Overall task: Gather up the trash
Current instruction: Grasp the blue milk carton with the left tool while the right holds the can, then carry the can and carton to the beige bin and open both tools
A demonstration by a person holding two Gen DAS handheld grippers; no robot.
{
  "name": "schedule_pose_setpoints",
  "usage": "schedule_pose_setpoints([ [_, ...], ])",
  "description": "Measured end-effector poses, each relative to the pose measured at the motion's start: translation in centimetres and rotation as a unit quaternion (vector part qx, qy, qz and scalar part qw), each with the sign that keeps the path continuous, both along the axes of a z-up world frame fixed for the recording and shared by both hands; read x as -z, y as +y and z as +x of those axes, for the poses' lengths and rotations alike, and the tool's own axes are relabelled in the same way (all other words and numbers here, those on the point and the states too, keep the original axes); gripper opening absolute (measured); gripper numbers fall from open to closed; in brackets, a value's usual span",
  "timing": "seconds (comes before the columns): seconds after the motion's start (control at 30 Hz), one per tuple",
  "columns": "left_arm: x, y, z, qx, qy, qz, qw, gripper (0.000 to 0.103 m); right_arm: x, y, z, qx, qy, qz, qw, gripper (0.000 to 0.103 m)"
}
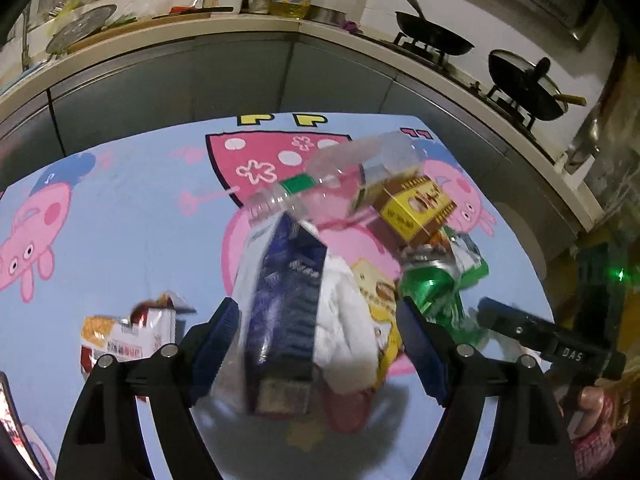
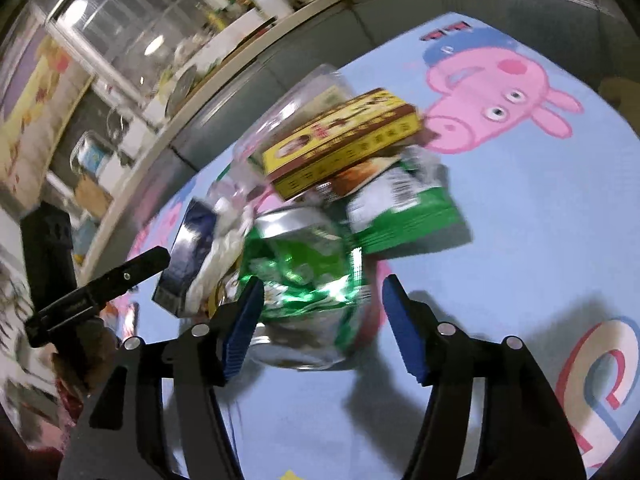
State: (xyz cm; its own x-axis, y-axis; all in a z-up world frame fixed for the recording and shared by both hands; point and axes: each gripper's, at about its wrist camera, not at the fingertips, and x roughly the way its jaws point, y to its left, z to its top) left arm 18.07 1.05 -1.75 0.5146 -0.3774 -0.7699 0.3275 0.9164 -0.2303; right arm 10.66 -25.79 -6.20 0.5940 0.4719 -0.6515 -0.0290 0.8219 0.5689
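Note:
A heap of trash lies on a blue cartoon-pig mat [image 1: 120, 220]. My left gripper [image 1: 318, 344] is open around a dark blue carton [image 1: 288, 280] and crumpled white tissue [image 1: 344, 312]; the carton sits near the left pad, clear of the right one. Behind lie a clear plastic bottle [image 1: 340, 168], a yellow-brown box [image 1: 416, 204] and a crushed green can [image 1: 432, 288]. My right gripper [image 2: 322, 320] is open around the green can [image 2: 304, 280], with a gap at its right pad. The yellow-brown box [image 2: 344, 140] and a green packet [image 2: 404, 216] lie beyond.
A red-and-white wrapper [image 1: 124, 340] lies apart on the mat at the left. Grey kitchen cabinets [image 1: 200, 80] border the mat's far edge, under a counter with bottles and two woks [image 1: 432, 36]. A hand [image 1: 596, 400] holds the right gripper's handle.

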Motion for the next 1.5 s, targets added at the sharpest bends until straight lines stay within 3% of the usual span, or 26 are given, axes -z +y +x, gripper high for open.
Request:
schedule_pose_setpoints([
  [0.1, 0.7, -0.5, 1.2, -0.005, 0.006, 0.022, 0.9997, 0.078, 1.1, -1.3, 0.7, 0.0, 0.014, 0.045, 0.999, 0.063],
  [0.2, 1.7, -0.2, 2.1, -0.011, 0.022, 0.025, 0.9994, 0.074, 1.7, -1.0, 1.0, -0.015, 0.019, 0.051, 0.998, 0.063],
  [0.27, 2.1, 0.2, 2.5, -0.02, 0.026, 0.024, 0.9992, 0.069, 2.2, -0.3, 1.5, -0.032, 0.024, 0.057, 0.998, 0.063],
  [0.33, 2.7, 0.8, 2.7, -0.027, 0.039, 0.02, 0.9987, 0.055, 2.4, 0.3, 1.6, -0.041, 0.017, 0.056, 0.997, 0.063],
  [0.37, 2.9, 1.1, 2.7, -0.03, 0.044, 0.014, 0.9985, 0.055, 2.4, 0.8, 1.9, -0.048, 0.012, 0.053, 0.997, 0.063],
  [0.43, 3.0, 1.5, 2.4, -0.03, 0.043, 0.007, 0.9986, 0.053, 2.6, 1.8, 2.2, -0.069, 0.019, 0.064, 0.995, 0.048],
  [0.47, 3.0, 1.6, 2.0, -0.031, 0.042, 0.008, 0.9986, 0.052, 2.7, 2.2, 2.3, -0.076, 0.023, 0.066, 0.995, 0.022],
  [0.5, 3.0, 1.8, 1.6, -0.033, 0.041, 0.007, 0.9986, 0.052, 2.7, 2.7, 2.2, -0.082, 0.021, 0.066, 0.994, 0.018],
  [0.67, 2.0, 3.2, -0.8, -0.054, 0.036, -0.019, 0.9977, 0.051, 0.6, 3.3, 0.8, -0.099, -0.026, 0.074, 0.992, 0.01],
  [0.97, -2.1, 4.4, -4.8, -0.066, 0.008, -0.061, 0.9959, 0.051, -2.4, 1.9, -1.7, -0.084, -0.064, 0.089, 0.99, 0.009],
  [1.17, -3.6, -0.6, -5.4, -0.011, 0.002, -0.051, 0.9986, 0.051, -3.4, -2.2, -4.5, -0.04, -0.095, 0.092, 0.99, 0.009],
  [1.33, -3.2, -10.2, -4.3, 0.078, 0.007, -0.011, 0.9969, 0.051, -1.2, -8.3, -5.6, 0.027, -0.079, 0.112, 0.99, 0.009],
  [1.5, -4.2, -20.4, -1.7, 0.161, 0.005, -0.009, 0.987, 0.051, -2.1, -17.4, -7.3, 0.122, -0.118, 0.116, 0.979, 0.009],
])
